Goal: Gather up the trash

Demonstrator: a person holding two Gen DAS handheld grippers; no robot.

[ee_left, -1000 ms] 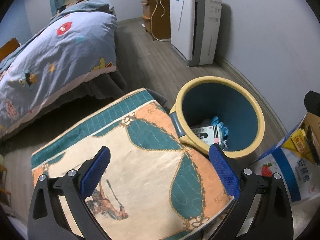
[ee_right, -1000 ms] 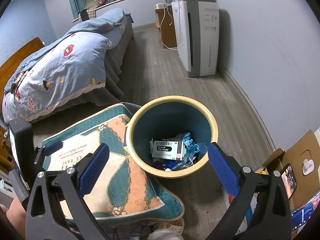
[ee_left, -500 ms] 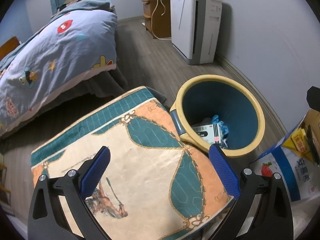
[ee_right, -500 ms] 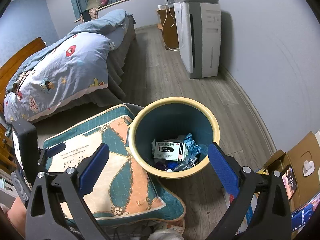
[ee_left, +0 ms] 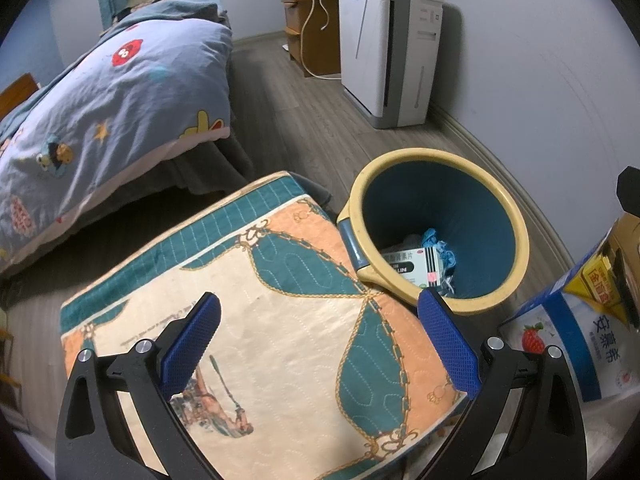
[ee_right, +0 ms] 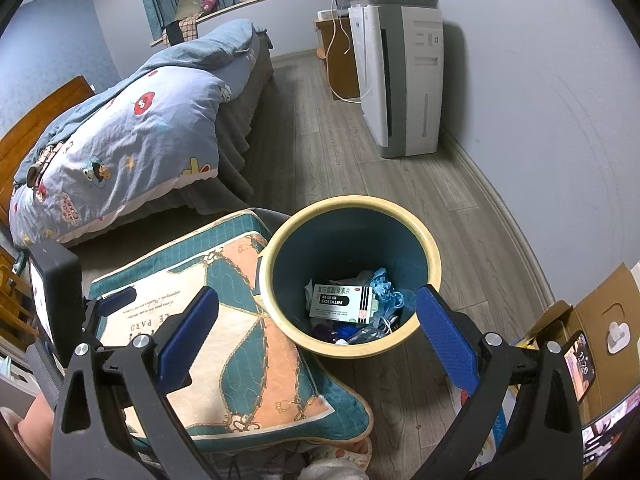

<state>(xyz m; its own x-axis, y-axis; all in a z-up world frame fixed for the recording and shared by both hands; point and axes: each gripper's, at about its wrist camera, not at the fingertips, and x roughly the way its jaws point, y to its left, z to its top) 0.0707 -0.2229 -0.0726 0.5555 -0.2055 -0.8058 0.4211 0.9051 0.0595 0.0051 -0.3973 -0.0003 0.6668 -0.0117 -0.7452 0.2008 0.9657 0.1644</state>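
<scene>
A round bin with a yellow rim [ee_right: 432, 248] [ee_left: 516, 216] and blue inside stands on the wooden floor. In it lie a white and green medicine box [ee_right: 344, 304] [ee_left: 412, 266], blue crumpled scraps [ee_right: 384, 288] and other small litter. My right gripper [ee_right: 316, 324] hovers above the bin, open and empty. My left gripper [ee_left: 320, 328] is open and empty over a patterned cushion [ee_left: 280, 312], left of the bin. In the right wrist view the left gripper's fingers [ee_right: 116, 300] show over the cushion [ee_right: 224, 344].
A bed with a blue cartoon duvet [ee_right: 120, 152] fills the left. A white air purifier [ee_right: 404, 80] and a wooden cabinet [ee_left: 316, 32] stand by the far wall. A blue and white milk carton box [ee_left: 576, 320] and a cardboard box [ee_right: 600, 328] sit at the right.
Both views have drifted slightly, so the bin and cushion sit a little lower in frame. Both grippers stay open and the bin's contents have not moved.
</scene>
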